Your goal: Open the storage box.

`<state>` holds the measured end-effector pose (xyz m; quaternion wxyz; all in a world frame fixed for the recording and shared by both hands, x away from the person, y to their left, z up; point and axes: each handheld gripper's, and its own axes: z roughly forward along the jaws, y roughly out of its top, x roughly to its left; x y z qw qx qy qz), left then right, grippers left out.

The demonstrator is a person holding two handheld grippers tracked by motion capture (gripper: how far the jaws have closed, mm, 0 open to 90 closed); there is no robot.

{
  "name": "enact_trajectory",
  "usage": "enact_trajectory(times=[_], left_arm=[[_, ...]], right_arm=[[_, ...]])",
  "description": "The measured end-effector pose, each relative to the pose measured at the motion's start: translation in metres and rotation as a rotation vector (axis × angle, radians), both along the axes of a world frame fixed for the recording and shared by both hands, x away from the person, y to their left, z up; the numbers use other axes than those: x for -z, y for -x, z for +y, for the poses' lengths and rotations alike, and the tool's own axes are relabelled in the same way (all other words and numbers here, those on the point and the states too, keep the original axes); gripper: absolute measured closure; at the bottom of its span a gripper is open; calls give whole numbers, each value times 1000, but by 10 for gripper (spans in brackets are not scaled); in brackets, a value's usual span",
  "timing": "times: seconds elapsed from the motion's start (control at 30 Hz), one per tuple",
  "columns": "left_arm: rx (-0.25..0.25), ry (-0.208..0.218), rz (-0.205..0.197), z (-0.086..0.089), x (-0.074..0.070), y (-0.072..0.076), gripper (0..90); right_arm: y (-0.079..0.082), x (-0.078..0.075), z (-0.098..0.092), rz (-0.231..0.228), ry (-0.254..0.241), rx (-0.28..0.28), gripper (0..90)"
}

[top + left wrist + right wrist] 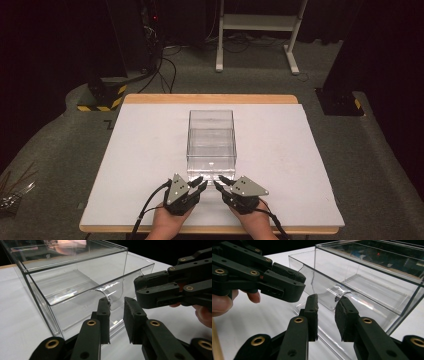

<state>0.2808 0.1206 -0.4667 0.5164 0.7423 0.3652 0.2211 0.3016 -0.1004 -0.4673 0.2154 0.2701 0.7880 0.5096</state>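
Note:
A clear plastic box [211, 132] stands in the middle of the white table [140, 165]; its clear drawer [75, 293] is slid out a little toward me. The drawer's front wall has a curved finger notch [108, 288], the same notch [342, 291] showing in the right gripper view. My left gripper [198, 182] is open, its jaws [116, 301] standing just before the notch, apart from it. My right gripper [222, 181] is open too, its tips [327, 298] close in front of the same wall. The two grippers point at each other, almost touching.
The box and drawer look empty inside. A wooden table edge [210, 98] runs along the far side. Beyond it stand a white desk frame [257, 30] and black stands with cables on the grey floor [50, 150].

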Motion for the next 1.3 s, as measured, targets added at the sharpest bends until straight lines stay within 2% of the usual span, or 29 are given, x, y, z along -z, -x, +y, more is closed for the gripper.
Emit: enact_trajectory(times=[0.17, 0.4, 0.8, 1.0, 1.3], left_arm=[[25, -15, 2, -2, 0, 12, 754], [36, -16, 5, -2, 1, 23, 755], [54, -14, 12, -4, 1, 36, 757], [61, -20, 25, 0, 4, 48, 759], [69, -24, 22, -1, 3, 51, 758]], right_arm=[[13, 1, -3, 6, 9, -10, 724], [25, 2, -6, 14, 11, -30, 722], [36, 3, -7, 34, 12, -43, 718], [46, 4, -6, 36, 38, -71, 719], [50, 4, -6, 48, 35, -74, 718]])
